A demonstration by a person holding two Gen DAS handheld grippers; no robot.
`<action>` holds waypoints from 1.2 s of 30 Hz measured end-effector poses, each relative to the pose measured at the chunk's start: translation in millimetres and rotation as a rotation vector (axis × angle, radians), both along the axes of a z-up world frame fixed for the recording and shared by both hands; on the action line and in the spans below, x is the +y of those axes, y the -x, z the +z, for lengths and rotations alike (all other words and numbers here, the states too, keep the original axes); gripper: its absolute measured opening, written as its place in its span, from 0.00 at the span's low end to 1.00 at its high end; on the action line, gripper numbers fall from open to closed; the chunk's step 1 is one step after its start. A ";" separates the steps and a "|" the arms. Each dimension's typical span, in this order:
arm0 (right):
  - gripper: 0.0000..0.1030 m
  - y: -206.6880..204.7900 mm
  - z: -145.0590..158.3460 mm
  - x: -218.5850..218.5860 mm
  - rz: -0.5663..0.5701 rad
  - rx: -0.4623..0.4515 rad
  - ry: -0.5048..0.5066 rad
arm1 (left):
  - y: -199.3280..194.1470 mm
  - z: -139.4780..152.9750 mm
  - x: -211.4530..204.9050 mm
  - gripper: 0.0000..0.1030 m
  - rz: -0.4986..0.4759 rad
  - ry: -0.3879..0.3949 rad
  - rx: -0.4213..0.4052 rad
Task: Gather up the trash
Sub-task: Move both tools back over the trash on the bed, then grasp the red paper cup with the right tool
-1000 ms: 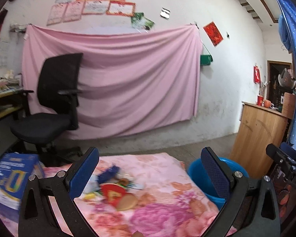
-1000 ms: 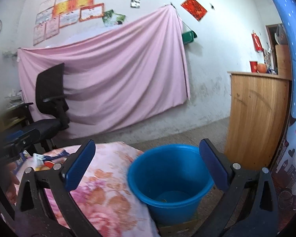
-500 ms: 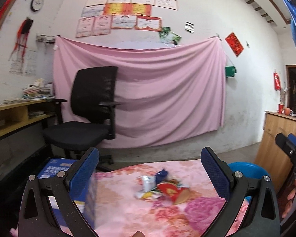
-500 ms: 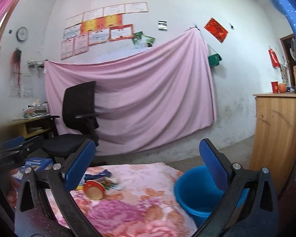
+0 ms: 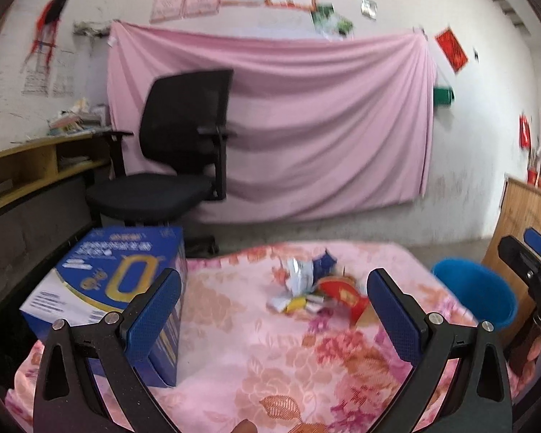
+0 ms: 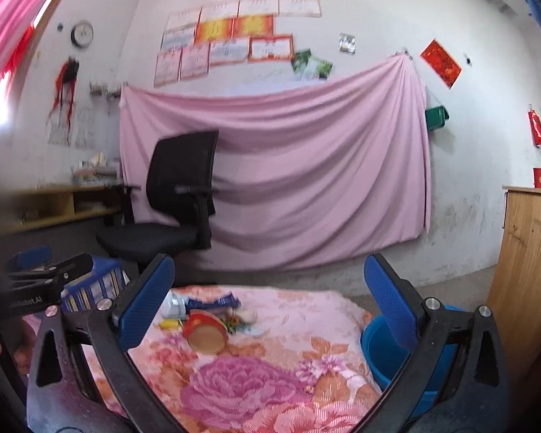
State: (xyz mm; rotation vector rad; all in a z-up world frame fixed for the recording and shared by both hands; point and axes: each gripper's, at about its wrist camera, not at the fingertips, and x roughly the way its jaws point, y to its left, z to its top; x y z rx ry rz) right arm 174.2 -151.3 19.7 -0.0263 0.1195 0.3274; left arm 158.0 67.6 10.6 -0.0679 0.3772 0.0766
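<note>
- Blue box (image 5: 104, 288) on the floral bedspread: one big gold letter on the top face, reads as "D" or "Q", can't tell which. Smaller white print lines around it too blurred to read.
- Left gripper (image 6: 32, 288) body, seen from the right wrist view: white lettering ending in "...Robot.AI"; leading characters not legible.
- Red cup (image 5: 346, 296) in the trash pile: gold marking on its side, unreadable.
- Wall certificates (image 6: 234, 39) and red diamond poster (image 6: 440, 63): print present, none legible.
- Wall clock (image 6: 82, 34): numerals not resolvable.
</note>
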 end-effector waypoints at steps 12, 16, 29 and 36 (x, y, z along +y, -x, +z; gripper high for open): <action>1.00 -62.3 -30.0 10.8 0.089 0.300 0.062 | -66.6 -30.0 1.0 0.71 -0.066 0.027 0.261; 1.00 -75.0 -37.0 15.2 0.099 0.372 0.078 | -91.3 -43.3 11.0 0.54 -0.108 0.082 0.352; 1.00 -101.5 -61.0 48.6 0.185 0.591 0.166 | -117.6 -63.2 30.0 0.30 -0.068 0.187 0.450; 1.00 -110.0 -70.8 67.6 0.214 0.666 0.167 | -117.3 -64.8 40.7 0.30 -0.055 0.245 0.467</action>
